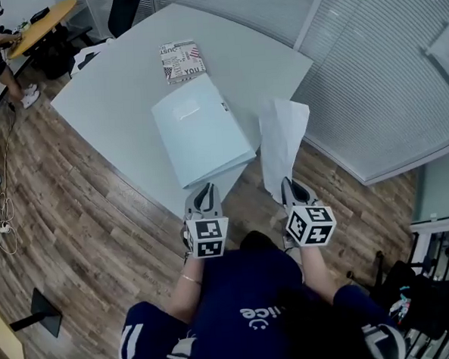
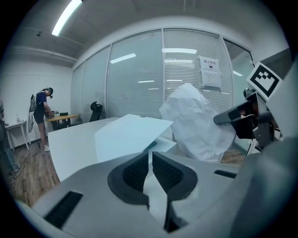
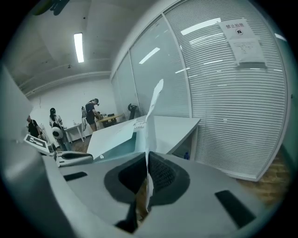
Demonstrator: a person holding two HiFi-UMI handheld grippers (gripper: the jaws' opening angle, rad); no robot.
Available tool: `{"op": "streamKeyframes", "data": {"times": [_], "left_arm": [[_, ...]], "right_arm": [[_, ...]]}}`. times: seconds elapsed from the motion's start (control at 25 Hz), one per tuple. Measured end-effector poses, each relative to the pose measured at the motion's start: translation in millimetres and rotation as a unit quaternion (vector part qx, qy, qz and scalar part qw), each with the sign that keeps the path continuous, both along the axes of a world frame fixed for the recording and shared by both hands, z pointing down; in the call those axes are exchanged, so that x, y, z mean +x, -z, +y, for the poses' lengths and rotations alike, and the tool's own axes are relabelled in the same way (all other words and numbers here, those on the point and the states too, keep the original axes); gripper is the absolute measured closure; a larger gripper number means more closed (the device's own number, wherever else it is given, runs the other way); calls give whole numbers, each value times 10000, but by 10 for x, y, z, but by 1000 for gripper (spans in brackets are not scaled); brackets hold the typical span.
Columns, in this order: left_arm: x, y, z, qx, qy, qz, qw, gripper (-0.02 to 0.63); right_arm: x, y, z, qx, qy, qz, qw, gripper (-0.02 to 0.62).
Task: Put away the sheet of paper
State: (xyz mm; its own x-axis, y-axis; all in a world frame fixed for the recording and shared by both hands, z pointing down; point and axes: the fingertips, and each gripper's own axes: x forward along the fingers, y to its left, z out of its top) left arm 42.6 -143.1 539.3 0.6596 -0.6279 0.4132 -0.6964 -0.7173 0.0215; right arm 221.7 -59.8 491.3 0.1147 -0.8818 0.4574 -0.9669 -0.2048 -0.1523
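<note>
Person stood at the near corner of a large white surface (image 1: pixel 119 75), a tool in each hand. Left tool (image 1: pixel 204 191) was closed almost fully, its pads nipping the near edge of a pale blue flat folder (image 1: pixel 199 131) that lay at that corner, partly overhanging it. The gripper views showed the folder's cover raised off its lower leaf, with a darker gap beneath. This was likely a hold meant to keep the folder open as a pocket. Right tool (image 1: pixel 292 186) was fully closed on the bottom edge of a white, slightly crumpled sheet of paper (image 1: pixel 281 141). The sheet stood up and away from the jaws, clear of the surface, just to the right of the folder and not touching it. Gripping at one edge left the far end free to lead into the gap. The sheet was limp and bowed, so it seemed prone to buckle or catch on the cover when fed in. A black-and-white patterned booklet (image 1: pixel 181 61) lay further along the surface, just beyond the folder, untouched. Judged stage: folder opened, sheet in hand, insertion not yet begun. The next move would call for lining the sheet's free edge up with the opening under the lifted cover.
</note>
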Motion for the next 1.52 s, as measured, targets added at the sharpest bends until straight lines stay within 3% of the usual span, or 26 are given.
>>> {"op": "streamKeyframes", "data": {"times": [0.28,0.44,0.72,0.84,1.04,1.28,1.52], "left_arm": [[47,14,-197,154,61,-300,9994,444],[149,-41,-303,102,131,-514,9985,398],[472,31,-394,292,-277,-836,9957,390],[638,-11,-420,506,-518,-1278,9892,391],[736,-141,-470,863,-427,-1911,9768,391],[744,-79,-574,768,-157,-1591,9841,400],[728,97,-614,812,16,-1308,9881,486]], "right_arm": [[153,-122,-231,-143,-39,-167,9997,588],[291,-114,-463,-149,104,-187,9997,588],[433,-20,-853,-48,332,-223,9992,588],[449,8,-965,15,409,-235,9989,588],[469,-58,-993,-37,525,-272,9982,588],[513,-141,-1001,-128,564,-284,9979,588],[529,-184,-1028,-154,607,-326,9975,588]]}}
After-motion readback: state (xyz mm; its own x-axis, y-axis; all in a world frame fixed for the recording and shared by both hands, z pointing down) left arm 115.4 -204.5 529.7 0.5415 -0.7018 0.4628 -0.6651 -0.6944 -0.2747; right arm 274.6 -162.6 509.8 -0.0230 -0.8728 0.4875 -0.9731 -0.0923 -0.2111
